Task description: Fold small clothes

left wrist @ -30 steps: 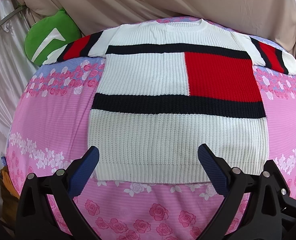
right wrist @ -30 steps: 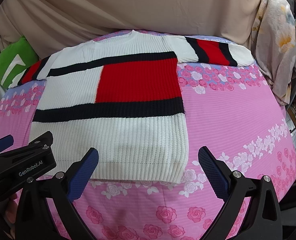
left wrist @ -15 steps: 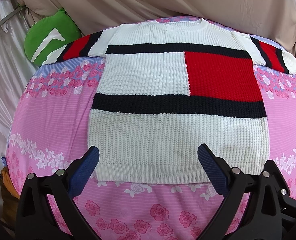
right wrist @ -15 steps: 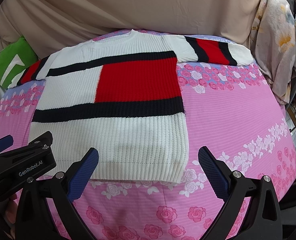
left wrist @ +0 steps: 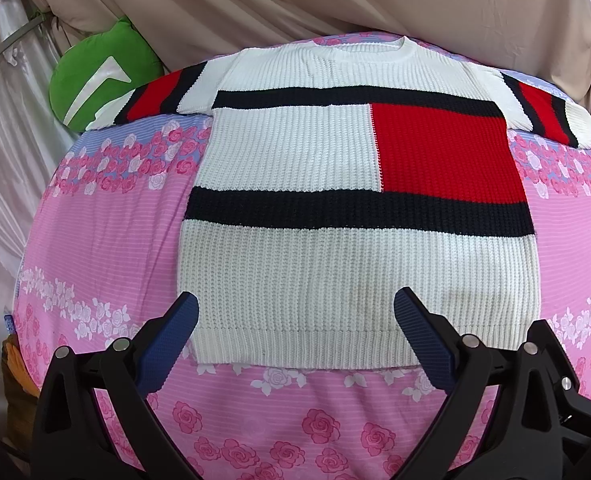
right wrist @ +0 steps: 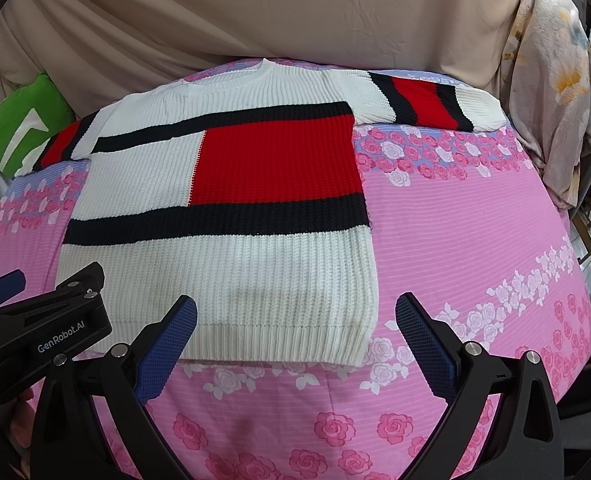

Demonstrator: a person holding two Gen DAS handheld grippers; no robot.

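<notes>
A short-sleeved knit sweater (left wrist: 335, 272), white with navy bands and a red block, lies flat and spread out on a pink rose-print bed cover (left wrist: 95, 240). Its neckline points away and its ribbed hem is nearest me. My left gripper (left wrist: 295, 312) hovers open above the hem's left half, nothing between its blue pads. In the right wrist view the same sweater (right wrist: 223, 280) lies left of centre. My right gripper (right wrist: 295, 312) is open over the hem's right corner. The left gripper's body (right wrist: 43, 336) shows at that view's lower left.
A green cushion (left wrist: 99, 76) rests at the bed's far left corner. Beige cloth (left wrist: 295, 0) hangs behind the bed. A floral fabric bundle (right wrist: 555, 92) sits at the far right. The pink bed cover (right wrist: 475, 240) stretches out right of the sweater.
Both views have crept very slightly forward; the sweater and both grippers' openings look unchanged.
</notes>
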